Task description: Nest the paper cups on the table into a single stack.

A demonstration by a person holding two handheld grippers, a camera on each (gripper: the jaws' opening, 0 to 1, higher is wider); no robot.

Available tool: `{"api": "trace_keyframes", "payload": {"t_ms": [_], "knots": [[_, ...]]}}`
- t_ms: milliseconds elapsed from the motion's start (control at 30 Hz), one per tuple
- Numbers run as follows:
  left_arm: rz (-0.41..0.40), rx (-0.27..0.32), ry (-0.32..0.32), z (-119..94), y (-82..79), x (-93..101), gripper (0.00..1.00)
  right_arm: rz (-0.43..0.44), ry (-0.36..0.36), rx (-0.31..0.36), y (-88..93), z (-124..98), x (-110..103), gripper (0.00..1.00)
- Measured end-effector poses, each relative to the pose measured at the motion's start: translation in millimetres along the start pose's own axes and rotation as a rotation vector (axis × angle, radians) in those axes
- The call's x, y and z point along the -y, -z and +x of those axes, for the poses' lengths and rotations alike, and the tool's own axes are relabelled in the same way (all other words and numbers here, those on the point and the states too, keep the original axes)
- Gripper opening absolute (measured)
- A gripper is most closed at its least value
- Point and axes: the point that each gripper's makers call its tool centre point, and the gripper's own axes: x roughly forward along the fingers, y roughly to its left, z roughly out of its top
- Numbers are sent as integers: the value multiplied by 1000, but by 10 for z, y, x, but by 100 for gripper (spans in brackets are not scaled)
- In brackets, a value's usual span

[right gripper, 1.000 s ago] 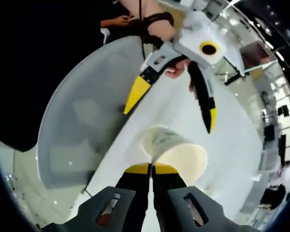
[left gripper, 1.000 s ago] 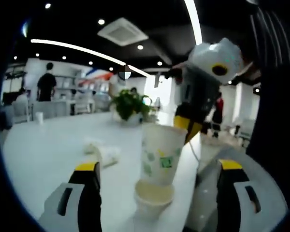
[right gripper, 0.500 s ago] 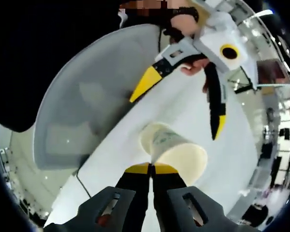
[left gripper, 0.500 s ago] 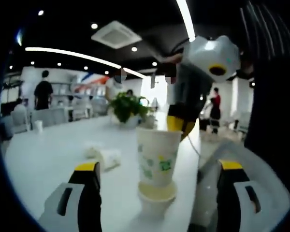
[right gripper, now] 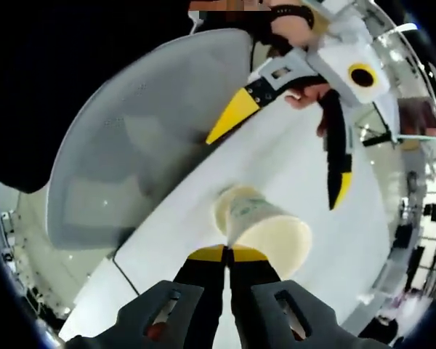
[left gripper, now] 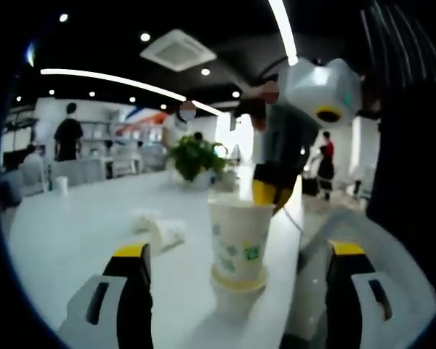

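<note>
Jaws first, left gripper view: left gripper [left gripper: 240,254] spread wide, holding nothing, one jaw either side of the cups. Between them, on the white table [left gripper: 65,233], a lower paper cup [left gripper: 236,294] standing upright, with an upper paper cup [left gripper: 240,240] part-way down inside it, green print on its side. Right gripper [left gripper: 272,195] coming down from above, yellow tips at the upper cup's far rim. Farther left on the table, crumpled paper or more fallen cups [left gripper: 160,231], too blurred to tell which. Potted plant [left gripper: 195,156] at the far end.

Right gripper view: right gripper [right gripper: 229,253] pinched closed on the near rim of the upper paper cup [right gripper: 265,233], tips meeting with the cup wall between them. Cup mouth facing the camera. Left gripper [right gripper: 294,156] beyond it, jaws splayed wide over the table [right gripper: 291,167]. Grey chair [right gripper: 123,160] at the left, beside the table edge.

Likely risks: pressing down off-centre and tipping the lower cup, since nothing steadies it; crushing the thin rim under the pinch; lifting both cups together on release if wedged tight. Worth closing the left jaws gently around the base first.
</note>
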Motion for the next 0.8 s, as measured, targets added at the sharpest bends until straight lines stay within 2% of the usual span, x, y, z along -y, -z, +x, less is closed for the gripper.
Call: {"api": "trace_keyframes", "payload": {"t_ms": [500,800], "knots": [[-19,-9,-4,-36,57,-5,98,-53,-36,-18,-60,126,-8,0],[-2,-64,-12,-110,165,-43,99,-70,-43,-32,-58,203,29,0]]}}
